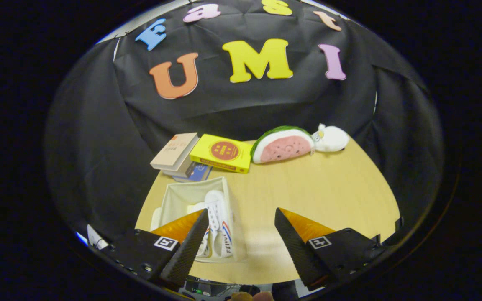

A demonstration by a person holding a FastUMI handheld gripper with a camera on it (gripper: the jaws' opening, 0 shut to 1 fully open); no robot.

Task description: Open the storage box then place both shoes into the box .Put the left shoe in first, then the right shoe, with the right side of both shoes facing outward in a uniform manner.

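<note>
so, gripper view, item by item:
gripper [241, 228]: held above the near part of the table, jaws spread wide apart with nothing between them but bare tabletop.
fingers [188, 246]: the left one overlaps the near corner of the storage box as seen from the camera; the right one hangs over open wood well clear of the box.
storage box [173, 200]: pale, soft-sided, open at the top, sitting on the table just ahead of the left finger.
shoes [220, 225]: white with red and blue stripes on the side, lying lengthwise along the box's right wall, toes pointing away from the gripper (two soles can be made out close together, though the left finger hides part of them, so whether both sit fully inside is hard to tell).
table [329, 188]: light wood, rounded far edge.
books [180, 156]: a small stack beyond the box, a beige one on top, a blue one showing beneath.
yellow box [222, 152]: flat, with a red round mark, just beside the books.
watermelon plush [285, 144]: at the far edge of the table, right of the yellow box.
white plush [331, 139]: touching the watermelon plush's right end.
</note>
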